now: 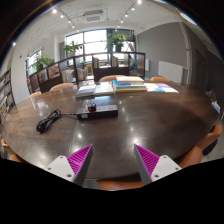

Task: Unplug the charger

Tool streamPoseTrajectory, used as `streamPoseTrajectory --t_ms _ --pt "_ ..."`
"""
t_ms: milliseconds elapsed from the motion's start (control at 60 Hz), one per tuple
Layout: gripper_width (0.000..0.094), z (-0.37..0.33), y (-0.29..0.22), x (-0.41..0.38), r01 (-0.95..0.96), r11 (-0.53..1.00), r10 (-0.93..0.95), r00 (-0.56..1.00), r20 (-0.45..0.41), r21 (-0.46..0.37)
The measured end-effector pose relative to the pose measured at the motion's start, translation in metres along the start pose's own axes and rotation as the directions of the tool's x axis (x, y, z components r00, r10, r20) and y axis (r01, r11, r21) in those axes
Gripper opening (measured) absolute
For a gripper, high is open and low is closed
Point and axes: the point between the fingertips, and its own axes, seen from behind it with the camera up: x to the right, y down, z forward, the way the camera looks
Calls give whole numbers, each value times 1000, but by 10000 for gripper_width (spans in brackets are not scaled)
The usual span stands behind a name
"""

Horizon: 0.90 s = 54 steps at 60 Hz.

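Note:
A black power strip [100, 111] lies on the round dark wooden table [130, 130], well beyond my fingers. A black charger with its cable [47, 122] lies coiled to the left of the strip, its plug end reaching the strip. My gripper [113, 160] is open and empty, its magenta pads [80, 158] wide apart, hovering above the table's near edge. Nothing stands between the fingers.
Stacked books and papers [128, 86] lie on the far side of the table. Orange chairs [62, 89] stand round it. Shelves with plants [44, 62] and windows are at the back. A white thing [214, 105] sits at the right edge.

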Motion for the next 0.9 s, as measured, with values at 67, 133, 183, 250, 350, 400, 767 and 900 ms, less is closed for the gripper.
streamPoseTrajectory --t_ms 67,133,183,250,350,400,767,900 --pt "832 26 -12 -11 23 1000 -23 999 24 -15" --pt "825 69 -26 -33 37 999 -37 998 42 -14" --pt "821 100 -42 -46 49 999 -48 997 55 -9" --pt "793 131 -59 -59 58 998 -58 996 69 1" --pt "765 181 -88 -78 67 998 -67 994 82 6" --pt "754 198 -100 -88 76 997 -77 993 93 13" --pt "245 266 -120 -110 96 995 -98 989 114 25" --pt "146 267 -118 -109 102 995 -102 990 97 -3"
